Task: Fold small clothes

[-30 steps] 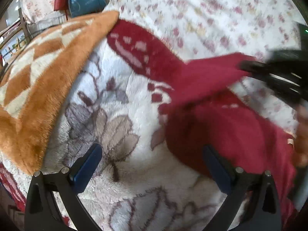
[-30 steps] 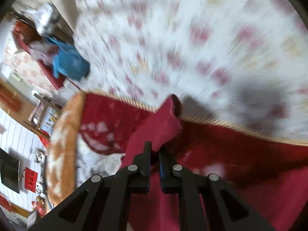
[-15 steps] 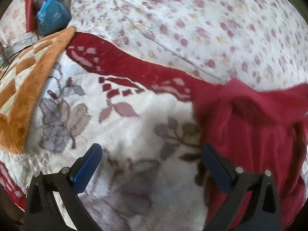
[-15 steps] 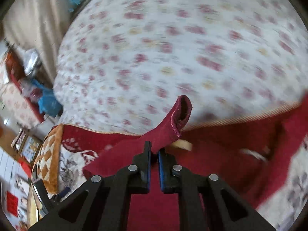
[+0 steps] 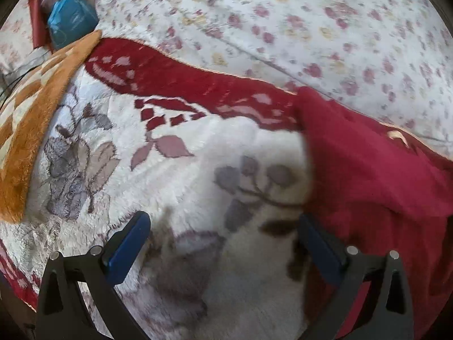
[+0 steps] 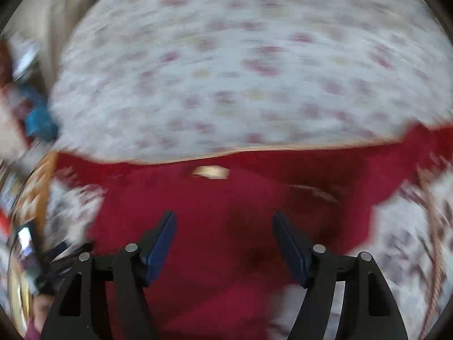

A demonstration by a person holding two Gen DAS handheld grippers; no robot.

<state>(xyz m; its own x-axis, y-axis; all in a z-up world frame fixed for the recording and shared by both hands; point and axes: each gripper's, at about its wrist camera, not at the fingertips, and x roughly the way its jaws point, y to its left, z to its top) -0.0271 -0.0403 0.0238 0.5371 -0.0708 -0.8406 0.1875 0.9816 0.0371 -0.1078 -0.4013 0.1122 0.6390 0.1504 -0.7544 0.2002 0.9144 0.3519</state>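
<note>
A dark red garment [image 5: 373, 175] lies on a fluffy white blanket with grey and red flowers [image 5: 181, 187]. In the left wrist view it fills the right side, a pale neck label [image 5: 397, 136] near its far edge. My left gripper [image 5: 223, 226] stands open over the blanket just left of the garment, nothing between its fingers. In the blurred right wrist view the red garment [image 6: 226, 215] spreads below my right gripper [image 6: 223, 223], whose jaws are opening above the cloth with no fold pinched between them. The label [image 6: 211, 171] shows beyond the fingers.
A white quilt with small pink flowers [image 5: 297, 22] rises behind the blanket's red border [image 5: 175, 76]. An orange and cream checked blanket [image 5: 31, 119] lies at the left. A blue bag [image 5: 70, 19] sits at the far left corner.
The right gripper, shut on the red sleeve before, has let it go and stands open over the garment. The sleeve now lies folded across the garment. The left view has shifted right.
</note>
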